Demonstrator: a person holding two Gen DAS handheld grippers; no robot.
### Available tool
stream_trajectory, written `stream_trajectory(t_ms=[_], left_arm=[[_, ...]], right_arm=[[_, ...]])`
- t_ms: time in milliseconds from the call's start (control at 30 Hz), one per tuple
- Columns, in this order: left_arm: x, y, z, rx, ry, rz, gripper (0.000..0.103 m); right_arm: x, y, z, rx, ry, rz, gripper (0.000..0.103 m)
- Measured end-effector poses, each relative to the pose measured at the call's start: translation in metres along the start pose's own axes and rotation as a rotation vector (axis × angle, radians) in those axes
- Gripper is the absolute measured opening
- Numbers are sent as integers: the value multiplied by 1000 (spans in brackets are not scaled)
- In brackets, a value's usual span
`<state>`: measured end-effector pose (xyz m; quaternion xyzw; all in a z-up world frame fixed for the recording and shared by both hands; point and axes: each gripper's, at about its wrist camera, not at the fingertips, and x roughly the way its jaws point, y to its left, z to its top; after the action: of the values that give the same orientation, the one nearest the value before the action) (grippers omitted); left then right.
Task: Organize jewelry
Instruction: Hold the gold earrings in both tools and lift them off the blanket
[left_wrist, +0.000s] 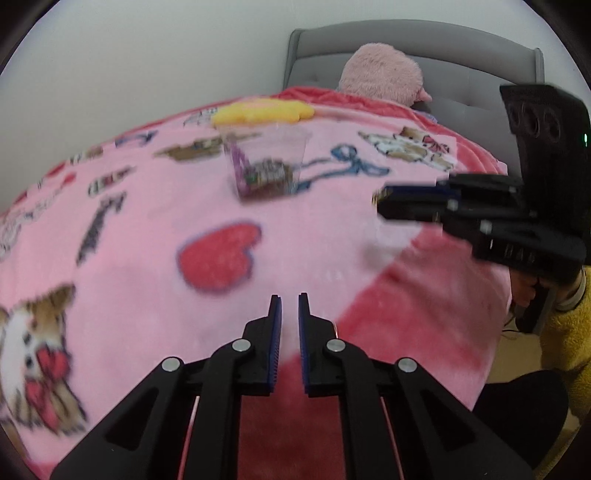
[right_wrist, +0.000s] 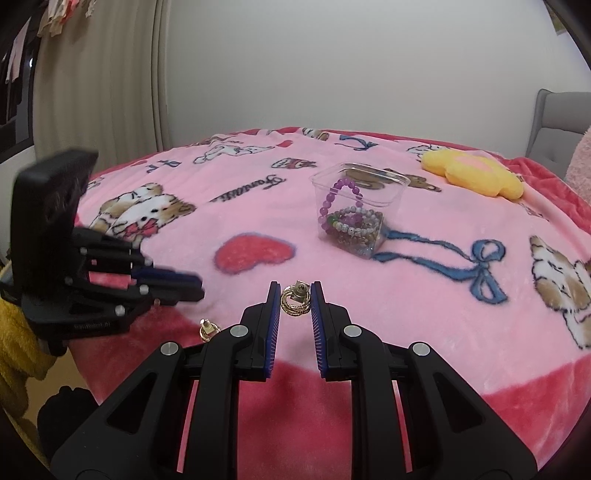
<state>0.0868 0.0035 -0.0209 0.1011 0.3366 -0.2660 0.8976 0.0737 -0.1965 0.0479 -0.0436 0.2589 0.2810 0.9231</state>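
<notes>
A clear plastic box (right_wrist: 356, 210) with several bead bracelets stands on the pink blanket (right_wrist: 424, 295); it also shows blurred in the left wrist view (left_wrist: 267, 166). A gold ring earring (right_wrist: 294, 302) lies on the blanket between the fingertips of my right gripper (right_wrist: 294, 291), whose jaws stand open around it without gripping. A second gold earring (right_wrist: 207, 329) lies to its left. My left gripper (left_wrist: 289, 301) is nearly closed with a narrow gap and holds nothing; it shows at the left of the right wrist view (right_wrist: 192, 286). The right gripper shows in the left wrist view (left_wrist: 384, 206).
A yellow flower cushion (right_wrist: 476, 175) lies behind the box. A pink plush (left_wrist: 382, 72) leans on the grey headboard (left_wrist: 424, 44). A red heart print (right_wrist: 253, 253) marks the blanket. The bed's front edge runs under both grippers.
</notes>
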Motion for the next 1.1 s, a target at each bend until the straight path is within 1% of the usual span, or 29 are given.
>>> stream_trajectory(t_ms=[133,367,633,800,1100], left_arm=[[8,-1,-11,-38,31,-36,9],[11,0,-14,-70,15,-71,9],[17,-5,-10,-48,20,-50,8],[13,-6,-10,-51,-7,-38,7],[-8,-6,1,-43,-77,-49,7]], right_arm=[[0,0,-1,3,2,1,16],[1,1,-5,0,12,3,16],[3,2,-5,-4,16,6,16],[3,2,-6,0,17,7,16],[1,4,-5,1,8,13,16]])
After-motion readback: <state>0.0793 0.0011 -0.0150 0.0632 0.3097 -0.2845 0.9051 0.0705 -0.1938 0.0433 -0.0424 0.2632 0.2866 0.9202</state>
